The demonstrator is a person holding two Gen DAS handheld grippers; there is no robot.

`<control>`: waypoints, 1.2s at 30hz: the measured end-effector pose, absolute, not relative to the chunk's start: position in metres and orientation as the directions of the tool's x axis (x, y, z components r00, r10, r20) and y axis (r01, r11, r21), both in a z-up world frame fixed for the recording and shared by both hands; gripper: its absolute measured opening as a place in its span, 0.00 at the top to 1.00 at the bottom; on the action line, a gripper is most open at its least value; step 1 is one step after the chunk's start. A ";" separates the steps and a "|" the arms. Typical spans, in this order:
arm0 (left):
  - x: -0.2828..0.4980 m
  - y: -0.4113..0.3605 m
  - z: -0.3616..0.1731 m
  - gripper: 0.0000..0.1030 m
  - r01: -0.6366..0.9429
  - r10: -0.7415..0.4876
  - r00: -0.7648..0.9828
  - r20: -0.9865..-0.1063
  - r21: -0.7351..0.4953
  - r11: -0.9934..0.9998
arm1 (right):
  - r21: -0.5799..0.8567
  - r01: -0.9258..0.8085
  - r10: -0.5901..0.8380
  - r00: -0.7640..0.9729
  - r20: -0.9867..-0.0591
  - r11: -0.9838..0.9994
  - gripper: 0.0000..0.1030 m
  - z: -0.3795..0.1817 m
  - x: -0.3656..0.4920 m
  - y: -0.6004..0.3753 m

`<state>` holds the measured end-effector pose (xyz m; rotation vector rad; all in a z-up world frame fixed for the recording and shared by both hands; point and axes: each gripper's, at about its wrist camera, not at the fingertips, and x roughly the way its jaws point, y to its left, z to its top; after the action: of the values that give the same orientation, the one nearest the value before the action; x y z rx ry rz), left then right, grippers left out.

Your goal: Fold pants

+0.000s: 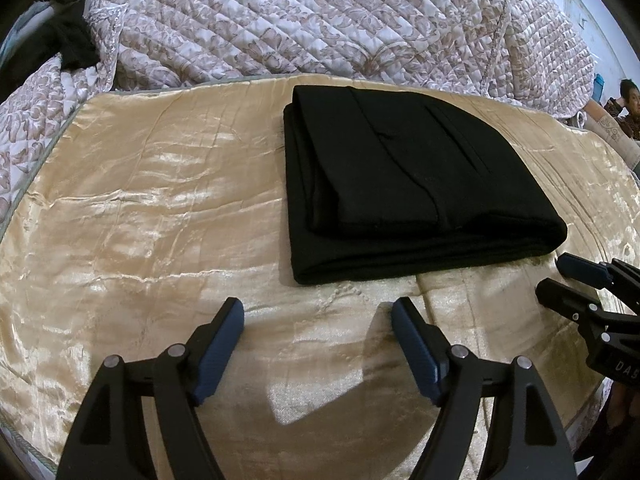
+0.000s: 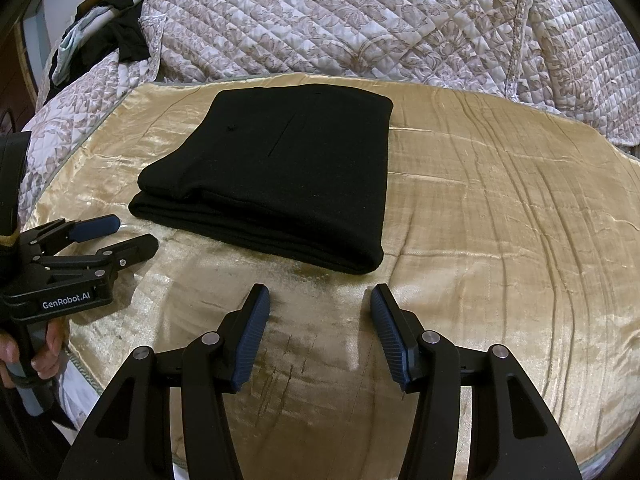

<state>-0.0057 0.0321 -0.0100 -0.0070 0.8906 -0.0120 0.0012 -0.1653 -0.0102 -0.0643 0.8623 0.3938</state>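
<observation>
**Folded pants ahead of both open grippers**

Gold satin covers the bed (image 1: 140,208), with a quilt (image 1: 320,20) heaped behind it. I have both grippers tilted down at the cloth, neither touching anything.

My left gripper (image 1: 318,312) has its jaws wide apart with only bare satin between them; the pants (image 1: 408,184) lie just beyond the jaws, a little to the right. My right gripper (image 2: 320,300) also stands open and empty, and the pants (image 2: 280,176) lie just past its jaws, a little to the left.

From the left wrist I see the right gripper (image 1: 560,276) at the right edge, near the bundle's near corner, and a person (image 1: 626,108) sitting far off. From the right wrist I see the left gripper (image 2: 132,232) beside the pants, with a hand (image 2: 36,356) on its handle, and dark clothes (image 2: 116,44) at the far left.

Count: one pair of pants, folded into one black rectangle; two grippers; one quilt.
</observation>
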 end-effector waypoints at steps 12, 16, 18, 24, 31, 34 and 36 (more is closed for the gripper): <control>-0.003 0.034 -0.010 0.21 0.001 -0.011 0.618 -0.786 -0.013 1.000 | 0.094 -0.366 0.308 0.584 -0.751 0.926 0.43 -0.010 0.001 -0.164; -0.004 0.034 -0.011 0.20 0.004 -0.013 0.620 -0.785 -0.013 1.000 | 0.092 -0.368 0.307 0.584 -0.751 0.925 0.43 -0.010 0.001 -0.163; -0.003 0.033 -0.010 0.20 0.002 -0.010 0.621 -0.784 -0.011 1.000 | 0.092 -0.366 0.306 0.585 -0.751 0.926 0.43 -0.011 0.001 -0.163; -0.003 0.034 -0.010 0.20 0.003 -0.010 0.620 -0.784 -0.011 1.000 | 0.089 -0.368 0.305 0.585 -0.752 0.925 0.43 -0.011 0.001 -0.163; -0.003 0.034 -0.010 0.19 -0.001 -0.007 0.619 -0.786 -0.011 1.000 | 0.090 -0.367 0.305 0.585 -0.751 0.926 0.43 -0.011 0.001 -0.163; -0.003 0.034 -0.010 0.18 -0.001 -0.007 0.618 -0.786 -0.010 1.000 | 0.089 -0.367 0.304 0.585 -0.751 0.926 0.43 -0.011 0.001 -0.162; -0.003 0.034 -0.010 0.18 -0.003 -0.006 0.618 -0.786 -0.009 1.000 | 0.089 -0.367 0.304 0.585 -0.752 0.926 0.43 -0.011 0.001 -0.162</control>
<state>-0.0031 0.0342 -0.0102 -0.0102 0.9040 -0.0014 0.0007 -0.1623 -0.0109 -0.0786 0.8608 0.3916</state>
